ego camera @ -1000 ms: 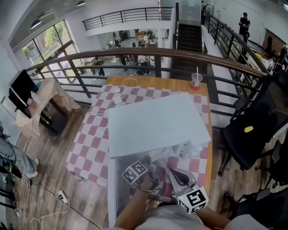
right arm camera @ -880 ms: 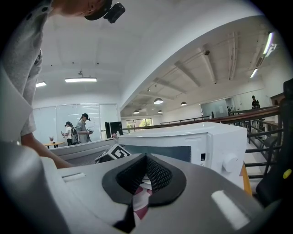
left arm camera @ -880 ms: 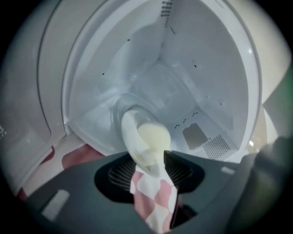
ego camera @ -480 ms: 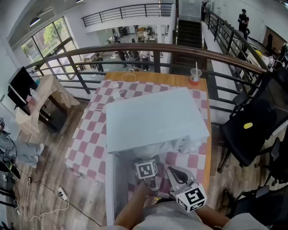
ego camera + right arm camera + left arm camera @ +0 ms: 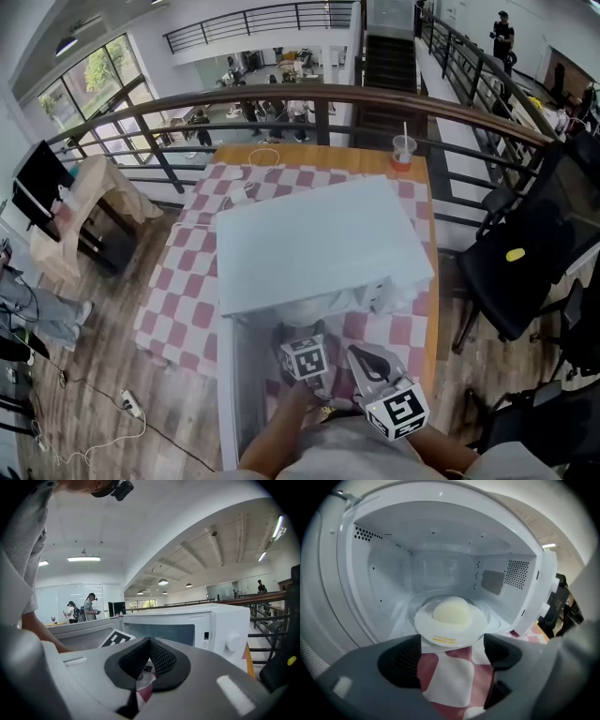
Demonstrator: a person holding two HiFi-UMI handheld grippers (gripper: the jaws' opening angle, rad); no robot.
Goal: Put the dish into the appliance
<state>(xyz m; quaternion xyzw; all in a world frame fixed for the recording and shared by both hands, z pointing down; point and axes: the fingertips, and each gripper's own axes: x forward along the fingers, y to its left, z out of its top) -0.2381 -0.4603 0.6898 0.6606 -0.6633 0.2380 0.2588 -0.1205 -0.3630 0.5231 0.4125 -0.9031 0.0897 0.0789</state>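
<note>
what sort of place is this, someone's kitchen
Likely an open office mezzanine, not a home: a railing overlooks people on a lower floor, and a black office chair stands beside the table holding the microwave.

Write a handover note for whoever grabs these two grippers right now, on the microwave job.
Left gripper: jaws opening, nothing between them, dish just beyond them.
Right gripper: jaws shut, empty, outside the microwave.
Dish: sits on the glass turntable inside, with pale food on it.
Done: dish is in.
Left: draw the left gripper out; probably close the open door.
</note>
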